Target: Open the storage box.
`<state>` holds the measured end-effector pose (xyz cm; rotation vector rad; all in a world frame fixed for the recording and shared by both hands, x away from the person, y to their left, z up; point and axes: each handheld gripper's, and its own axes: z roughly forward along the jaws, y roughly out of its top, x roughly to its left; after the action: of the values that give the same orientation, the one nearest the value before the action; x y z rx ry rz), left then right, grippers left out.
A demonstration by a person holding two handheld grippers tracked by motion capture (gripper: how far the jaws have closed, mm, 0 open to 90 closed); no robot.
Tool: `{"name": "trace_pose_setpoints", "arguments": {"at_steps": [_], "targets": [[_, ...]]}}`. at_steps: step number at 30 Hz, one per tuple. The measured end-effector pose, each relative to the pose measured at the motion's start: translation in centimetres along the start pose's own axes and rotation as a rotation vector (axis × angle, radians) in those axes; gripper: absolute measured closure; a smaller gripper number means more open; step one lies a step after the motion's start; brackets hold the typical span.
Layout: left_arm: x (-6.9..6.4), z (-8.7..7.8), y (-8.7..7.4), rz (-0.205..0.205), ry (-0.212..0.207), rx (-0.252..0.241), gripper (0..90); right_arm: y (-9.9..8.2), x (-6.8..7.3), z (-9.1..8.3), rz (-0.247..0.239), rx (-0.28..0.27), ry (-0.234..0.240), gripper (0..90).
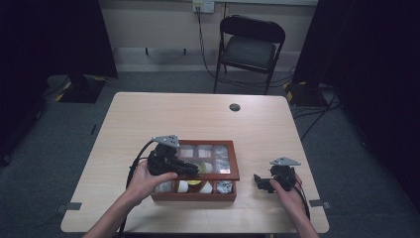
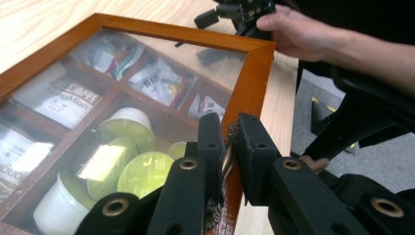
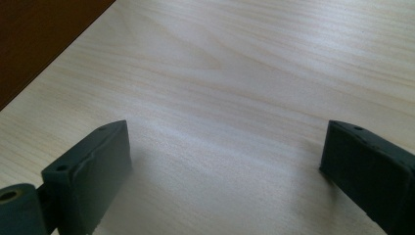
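A wooden box (image 1: 236, 166) with a glass lid (image 2: 249, 83) lies at the table's front middle. Under the glass are sachets (image 2: 58, 100) and several green-topped capsules (image 2: 142, 171) in compartments. My left gripper (image 1: 190, 171) reaches over the box from its left. In the left gripper view this gripper (image 2: 229, 132) is shut on a small metal clasp (image 2: 228, 152) at the lid's wooden edge. My right gripper (image 1: 258, 181) hangs just right of the box, low over the table. Its jaws (image 3: 227, 147) stand wide open with bare wood between them. The box's dark side (image 3: 39, 39) shows at that view's top left.
A small black disc (image 1: 235, 107) sits in the tabletop near the far edge. A folding chair (image 1: 250, 47) stands beyond the table. The light wooden table (image 1: 148, 119) has free room behind and to the left of the box.
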<state>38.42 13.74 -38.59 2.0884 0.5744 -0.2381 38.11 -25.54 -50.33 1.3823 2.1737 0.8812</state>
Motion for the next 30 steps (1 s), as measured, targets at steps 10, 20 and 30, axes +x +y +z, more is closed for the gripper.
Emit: {"name": "trace_pose_setpoints", "arguments": {"at_steps": [10,20,30], "targets": [[0.4,-0.8,1.5,-0.017,-0.009,-0.001,81.0,0.0,0.0,0.0,-0.001,0.000,0.000,3.8],[0.5,-1.3,2.4,-0.023,-0.004,-0.003,81.0,0.0,0.0,0.0,0.000,0.000,0.000,3.8],[0.6,-1.7,3.1,-0.030,0.003,-0.014,81.0,0.0,0.0,0.0,0.000,0.000,0.000,3.8]]}}
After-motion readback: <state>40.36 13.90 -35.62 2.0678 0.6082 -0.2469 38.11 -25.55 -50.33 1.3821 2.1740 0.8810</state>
